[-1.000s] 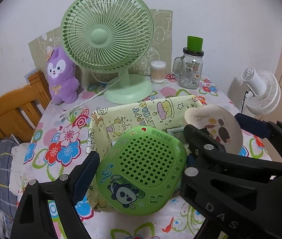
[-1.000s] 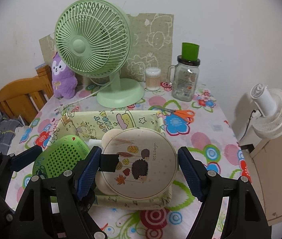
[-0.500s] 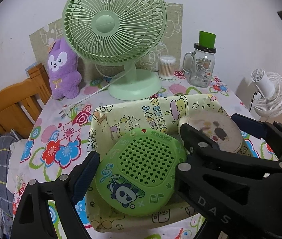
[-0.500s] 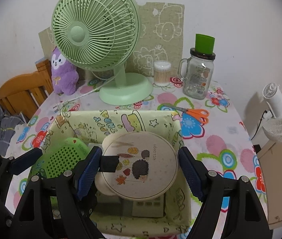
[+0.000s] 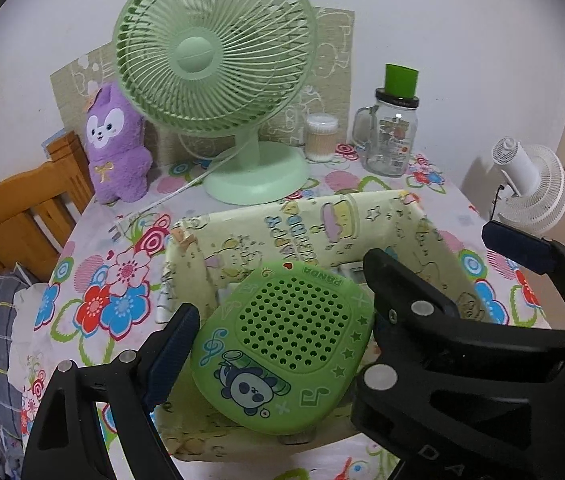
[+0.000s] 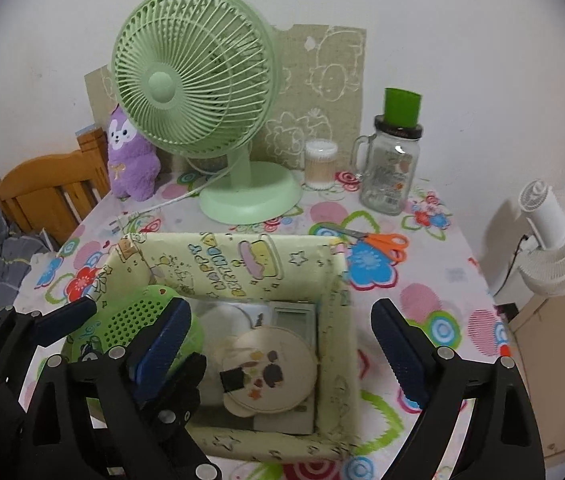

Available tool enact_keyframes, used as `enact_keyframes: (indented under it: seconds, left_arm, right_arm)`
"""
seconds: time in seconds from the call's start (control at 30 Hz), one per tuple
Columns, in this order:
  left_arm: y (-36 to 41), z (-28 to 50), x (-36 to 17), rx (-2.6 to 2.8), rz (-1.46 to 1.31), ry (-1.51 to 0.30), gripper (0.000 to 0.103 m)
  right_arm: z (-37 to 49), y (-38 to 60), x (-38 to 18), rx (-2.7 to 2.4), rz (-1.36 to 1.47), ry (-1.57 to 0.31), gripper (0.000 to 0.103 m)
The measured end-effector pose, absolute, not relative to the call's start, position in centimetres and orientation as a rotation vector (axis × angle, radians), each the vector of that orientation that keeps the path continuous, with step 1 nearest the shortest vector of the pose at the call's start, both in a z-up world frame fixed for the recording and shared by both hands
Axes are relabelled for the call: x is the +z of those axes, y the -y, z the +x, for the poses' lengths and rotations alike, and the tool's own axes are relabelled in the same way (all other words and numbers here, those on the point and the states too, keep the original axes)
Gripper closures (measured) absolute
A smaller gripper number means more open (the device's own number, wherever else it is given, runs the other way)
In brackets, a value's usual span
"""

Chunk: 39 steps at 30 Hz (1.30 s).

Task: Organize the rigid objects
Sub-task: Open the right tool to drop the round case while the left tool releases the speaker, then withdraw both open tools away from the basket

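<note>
Green panda case (image 5: 286, 344), apparently clamped by left hand-held gripper (image 5: 278, 320), over box (image 5: 422, 224)

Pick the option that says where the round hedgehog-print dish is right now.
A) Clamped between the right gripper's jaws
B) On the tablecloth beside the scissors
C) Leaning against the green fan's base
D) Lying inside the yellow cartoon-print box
D: in the right wrist view the round dish lies flat inside the yellow box, with the right gripper jaws opening and clear of it on both sides.
</note>
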<state>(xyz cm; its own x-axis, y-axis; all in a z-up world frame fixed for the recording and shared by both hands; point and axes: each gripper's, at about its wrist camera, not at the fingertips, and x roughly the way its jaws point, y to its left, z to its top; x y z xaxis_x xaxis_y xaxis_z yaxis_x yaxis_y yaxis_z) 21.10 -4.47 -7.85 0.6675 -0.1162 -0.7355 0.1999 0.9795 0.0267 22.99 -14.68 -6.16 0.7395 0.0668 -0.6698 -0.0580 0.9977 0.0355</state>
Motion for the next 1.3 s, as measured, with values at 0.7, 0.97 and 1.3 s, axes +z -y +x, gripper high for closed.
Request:
enact_keyframes:
  seconds: [0.7,0.97,1.3]
  left_arm:
    - [7.0,24.2,-10.1,-0.177,0.157,-0.844,0.011]
    - [6.7,23.4,-9.6,-0.168,0.172,-0.836,0.006]
    - [6.0,20.8,-8.4,-0.17,0.174,-0.825,0.006]
  right_arm:
    - [23.9,18.0,-7.6,-0.016,0.058,-0.779,0.009]
    - [23.4,17.8,-7.4,0.003,0.073,-0.78,0.009]
    - [21.0,17.0,-6.4,0.026,0.061,-0.759,0.009]
